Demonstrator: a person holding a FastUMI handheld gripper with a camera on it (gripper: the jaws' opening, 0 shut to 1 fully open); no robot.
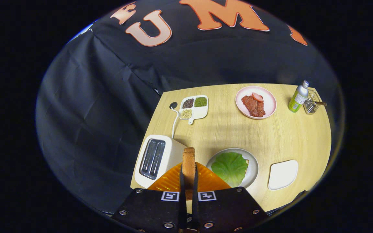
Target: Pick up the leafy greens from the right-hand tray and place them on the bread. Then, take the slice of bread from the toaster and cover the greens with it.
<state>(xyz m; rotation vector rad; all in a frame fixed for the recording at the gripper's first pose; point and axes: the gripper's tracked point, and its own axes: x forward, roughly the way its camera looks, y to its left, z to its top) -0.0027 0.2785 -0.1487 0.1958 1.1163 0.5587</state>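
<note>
Above the table (270, 139), the gripper (188, 181) pinches the bread slice (188, 163) edge-on between both fingers, lifted clear of the toaster (155, 158), ready to go flat onto the lettuce (229, 168) lying on the plate (254, 161) just to the right

Bright, even overhead light on the table (270, 139); soft shadows, strong fisheye bending.

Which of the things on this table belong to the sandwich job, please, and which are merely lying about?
Belong to the job:
bread slice, clamped between the fingers of the gripper
leafy greens on the round plate
toaster
white tray

Lying about:
pink plate of meat
divided dish of beans
bottle
wire holder
</note>
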